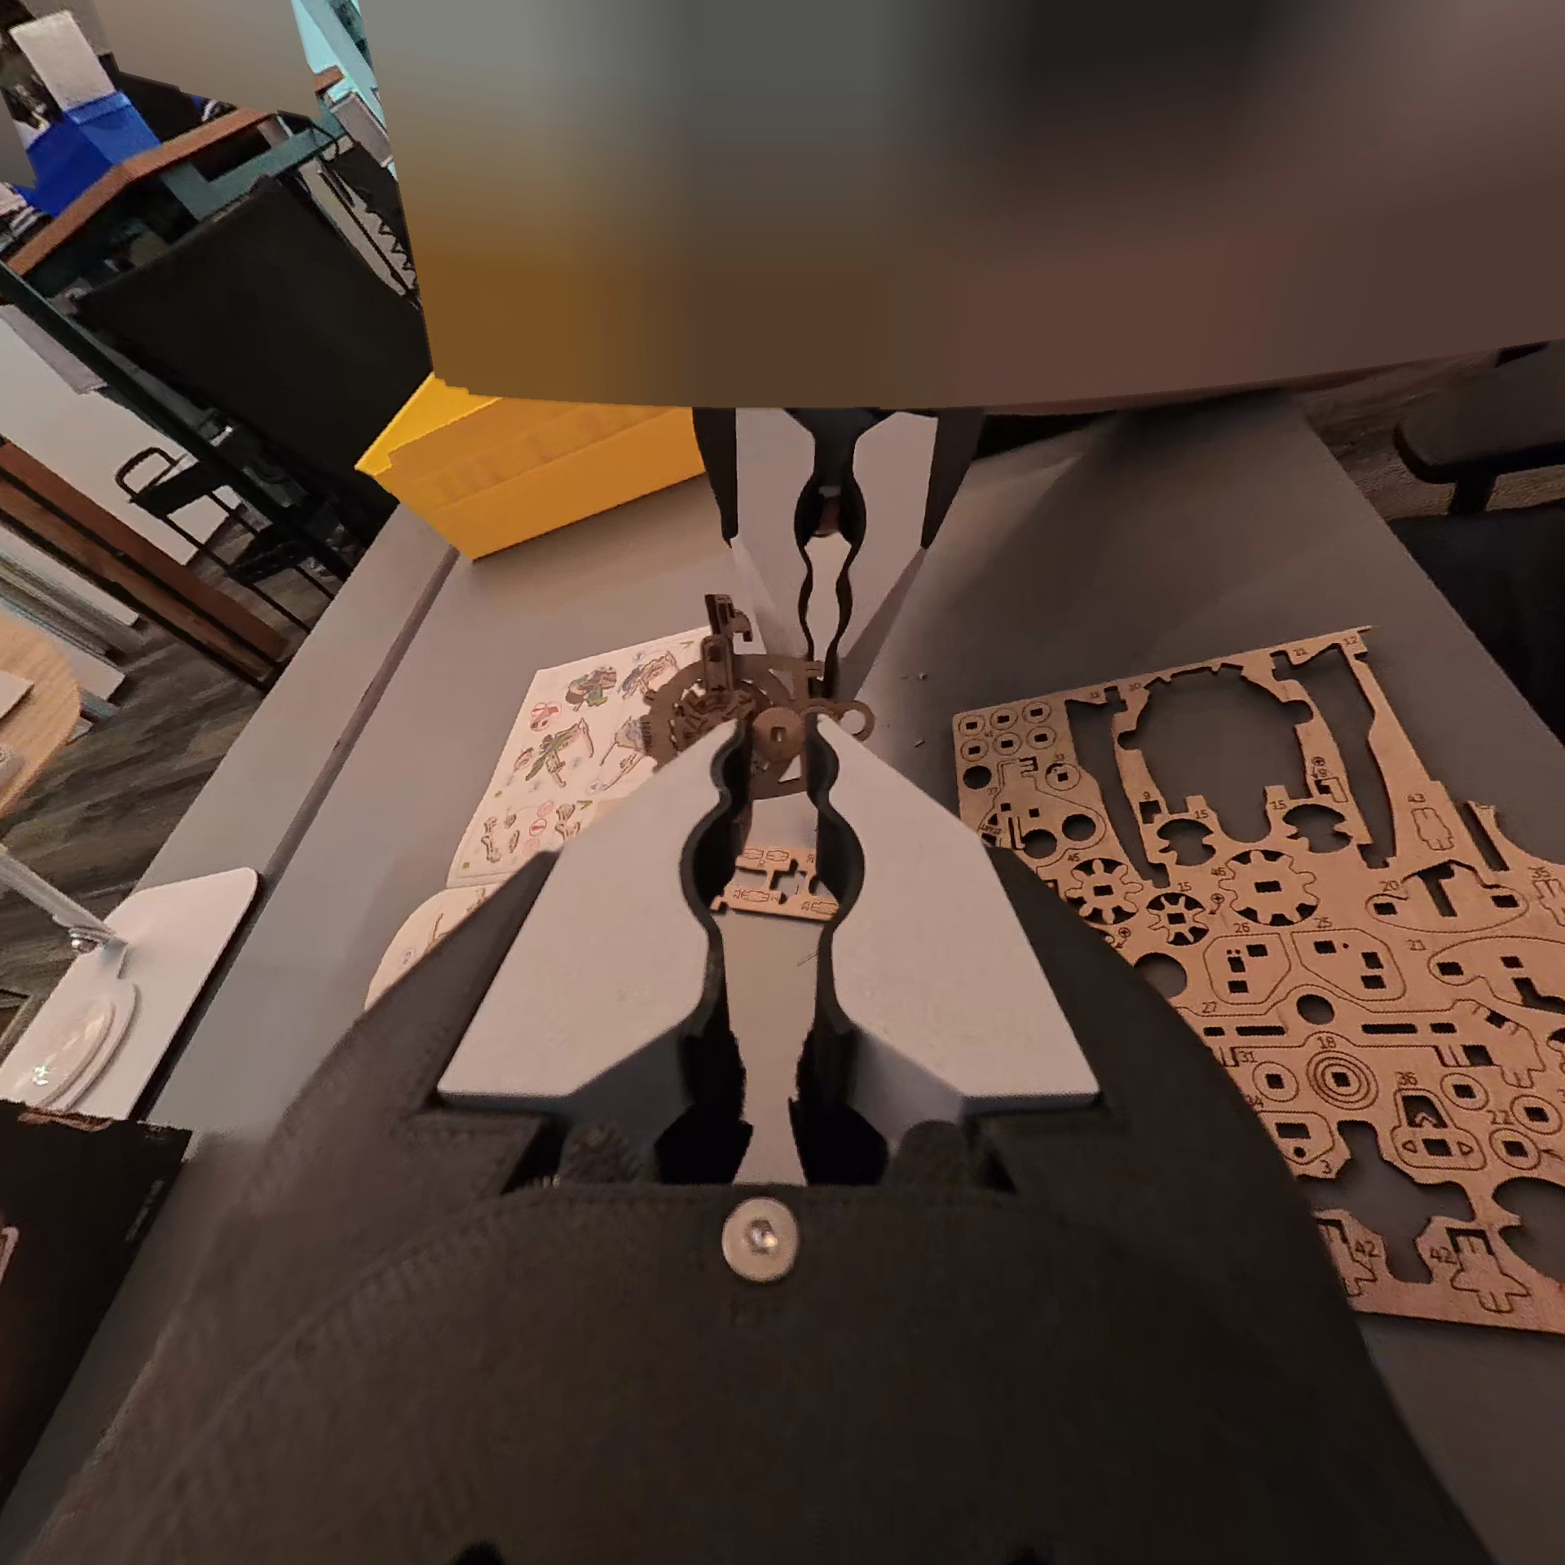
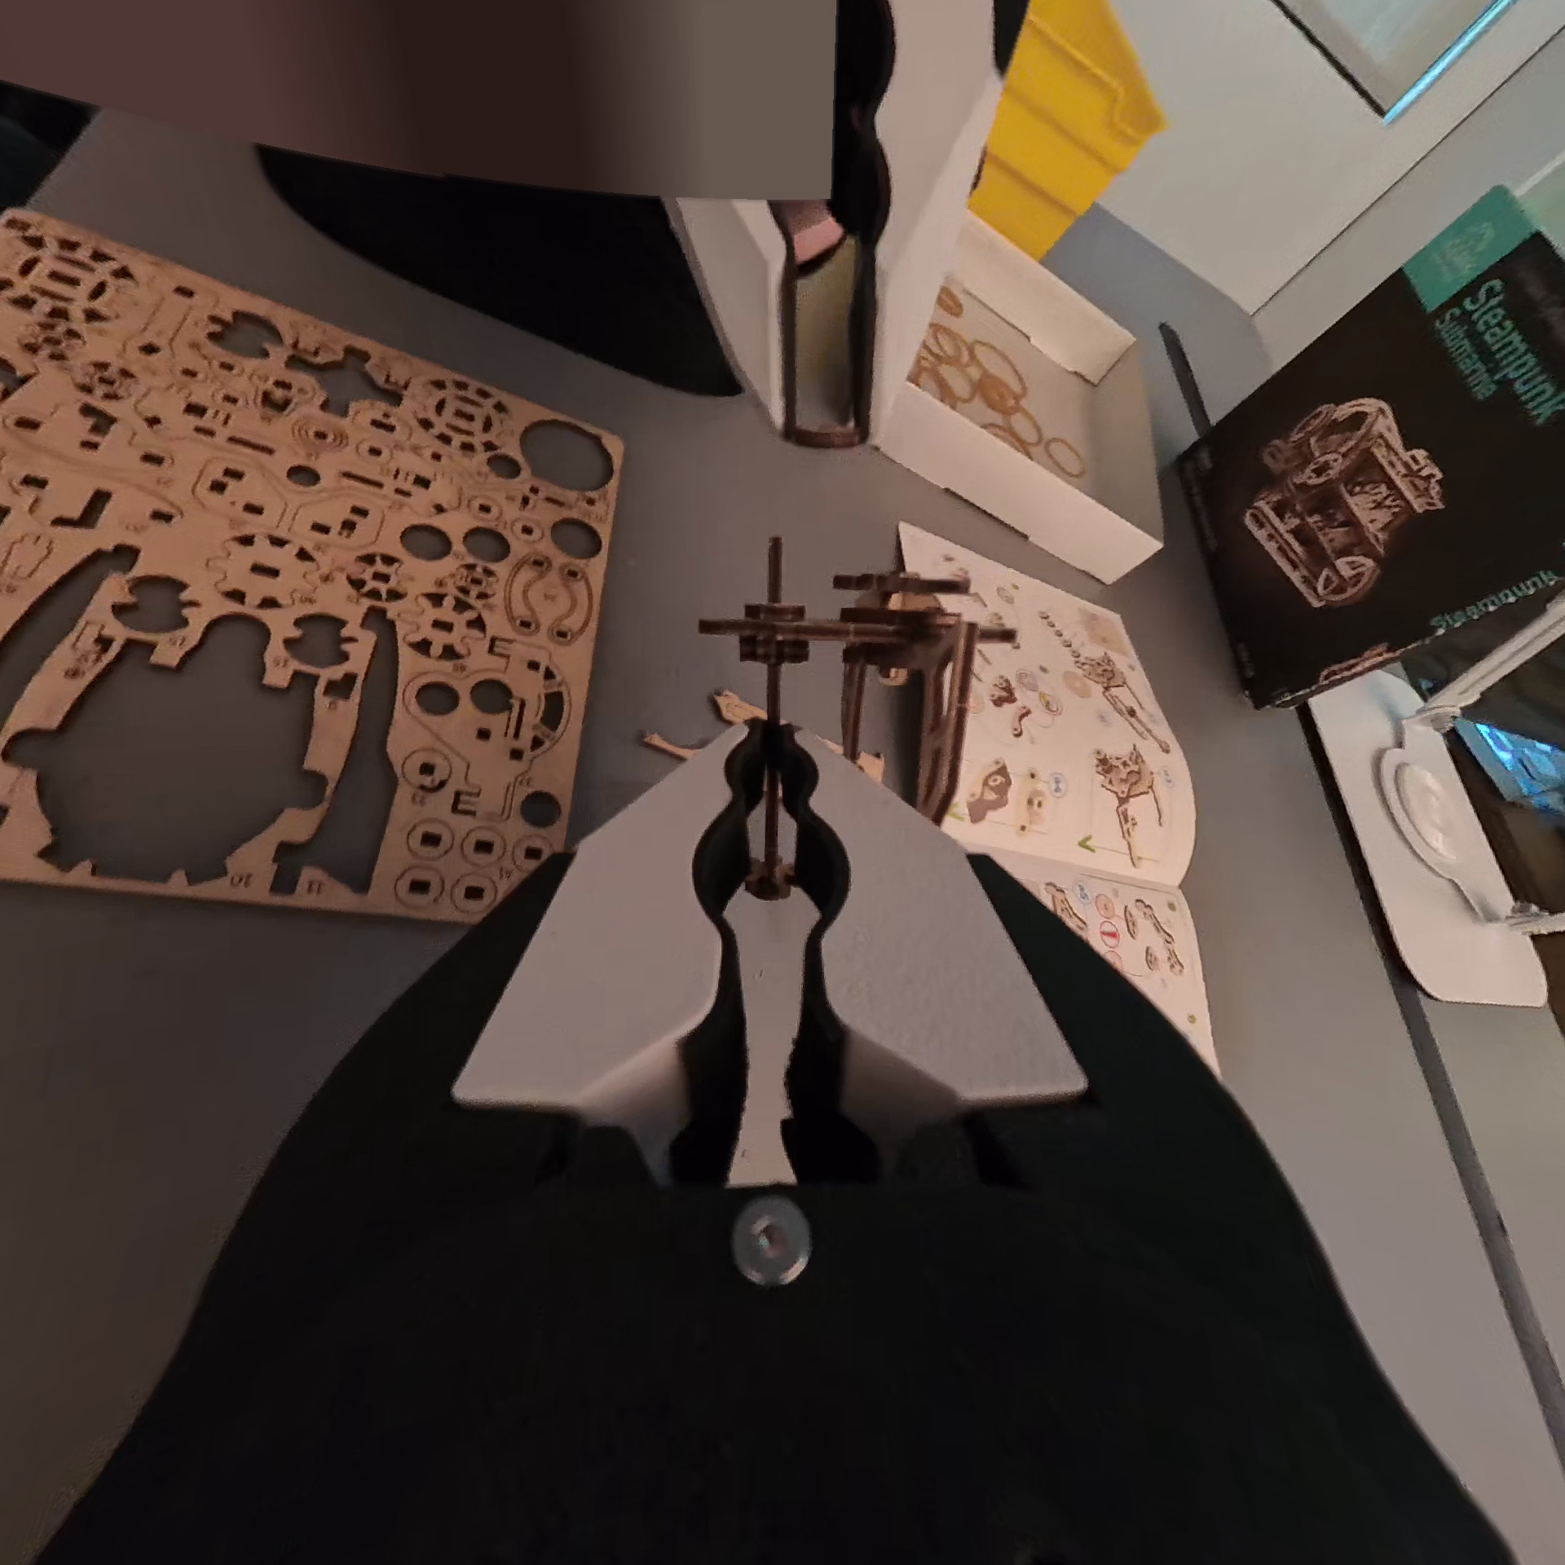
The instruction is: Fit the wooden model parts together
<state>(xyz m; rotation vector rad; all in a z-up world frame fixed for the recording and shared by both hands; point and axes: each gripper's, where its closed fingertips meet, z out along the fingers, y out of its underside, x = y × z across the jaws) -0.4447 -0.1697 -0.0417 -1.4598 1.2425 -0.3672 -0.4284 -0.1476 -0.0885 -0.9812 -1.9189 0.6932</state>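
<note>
Above the grey table, both hand-held grippers face each other, left and right clamped on the wooden model.

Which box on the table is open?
The white cardboard box is open, with tan rings showing inside. The black box with the model picture beside it is shut.

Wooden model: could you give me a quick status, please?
Left hand-held gripper shut on model. Right hand-held gripper shut on axle. Both off the table. Nothing in the way.
</note>
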